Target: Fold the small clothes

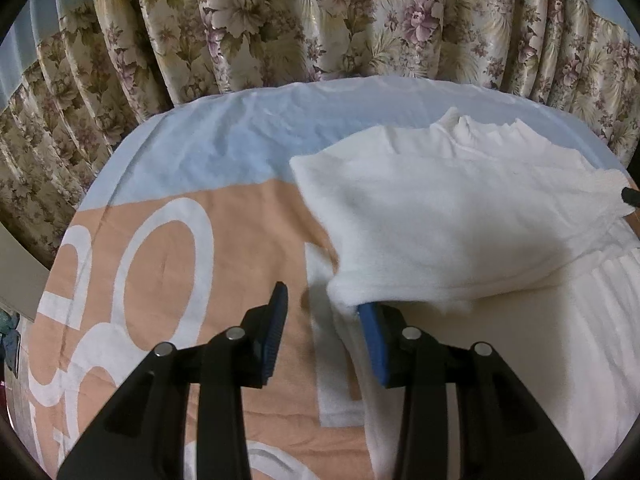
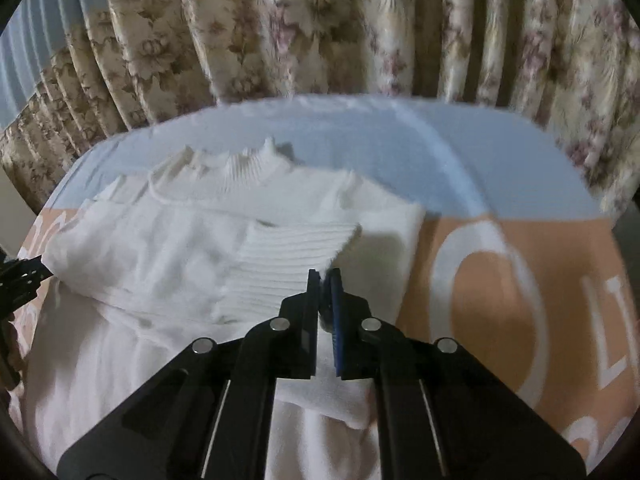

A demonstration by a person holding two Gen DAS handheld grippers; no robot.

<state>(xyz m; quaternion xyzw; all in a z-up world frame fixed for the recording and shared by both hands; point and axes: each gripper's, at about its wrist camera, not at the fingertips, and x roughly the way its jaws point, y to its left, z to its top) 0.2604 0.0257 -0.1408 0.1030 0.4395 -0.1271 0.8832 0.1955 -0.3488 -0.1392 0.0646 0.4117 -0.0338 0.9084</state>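
A white knit sweater [image 1: 460, 208] [image 2: 160, 240] lies on the bed with its high collar [image 2: 240, 168] toward the curtain and its upper part folded over. My left gripper [image 1: 324, 310] stands open at the sweater's left edge. Its right finger [image 1: 374, 344] has its tip tucked under the folded fabric, and its left finger [image 1: 276, 320] is over the bare cover. In the right wrist view my right gripper [image 2: 325, 276] is shut on the lower right corner of the ribbed sleeve cuff [image 2: 292, 256], which lies across the sweater's body.
The bed cover [image 1: 180, 264] [image 2: 480, 280] is peach with large white letters, and pale blue toward the far edge. A flowered curtain [image 1: 280, 20] [image 2: 320, 20] hangs close behind the bed. The left gripper's black frame [image 2: 20, 280] shows at the left rim of the right wrist view.
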